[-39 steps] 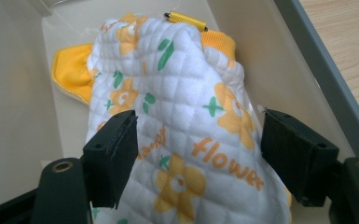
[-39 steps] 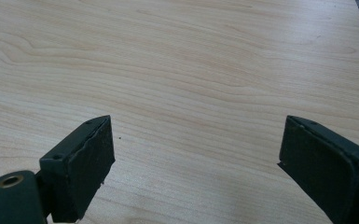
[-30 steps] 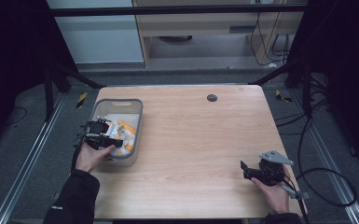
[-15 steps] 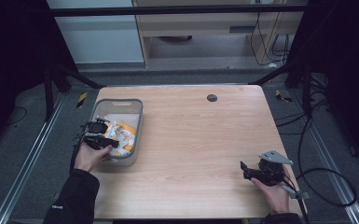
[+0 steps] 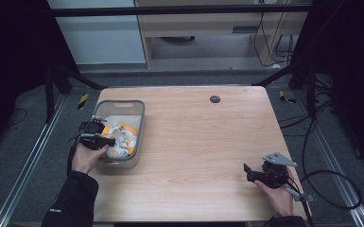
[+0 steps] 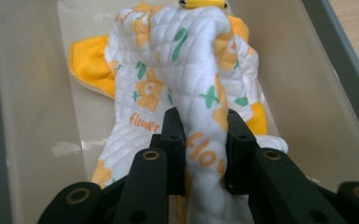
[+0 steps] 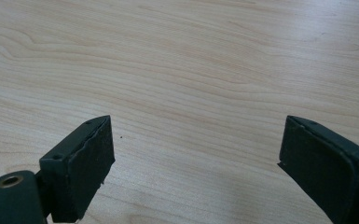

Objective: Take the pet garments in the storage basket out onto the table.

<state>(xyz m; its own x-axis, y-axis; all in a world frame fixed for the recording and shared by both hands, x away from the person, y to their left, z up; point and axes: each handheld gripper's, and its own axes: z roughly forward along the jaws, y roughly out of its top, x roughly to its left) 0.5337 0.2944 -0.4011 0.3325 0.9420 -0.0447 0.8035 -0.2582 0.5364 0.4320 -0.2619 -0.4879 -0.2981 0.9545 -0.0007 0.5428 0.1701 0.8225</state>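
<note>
Left claw [image 6: 200,140] just closed on cloth [image 6: 186,70] fold in bin [image 5: 139,127]: soft, light, limp; best pinched at bunched ridge.

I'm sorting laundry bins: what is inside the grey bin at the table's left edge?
Inside the grey bin lies a white quilted cloth with orange flowers, green marks and yellow-orange backing. The left hand-held gripper pinches a fold of it. Whatever lies beneath the cloth is covered.

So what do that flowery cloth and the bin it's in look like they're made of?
Flowery cloth: soft quilted fabric, probably cotton; stitched diamond texture, matte, printed flowers.
Bin: likely plastic; smooth, translucent grey walls with a faint sheen.
</note>
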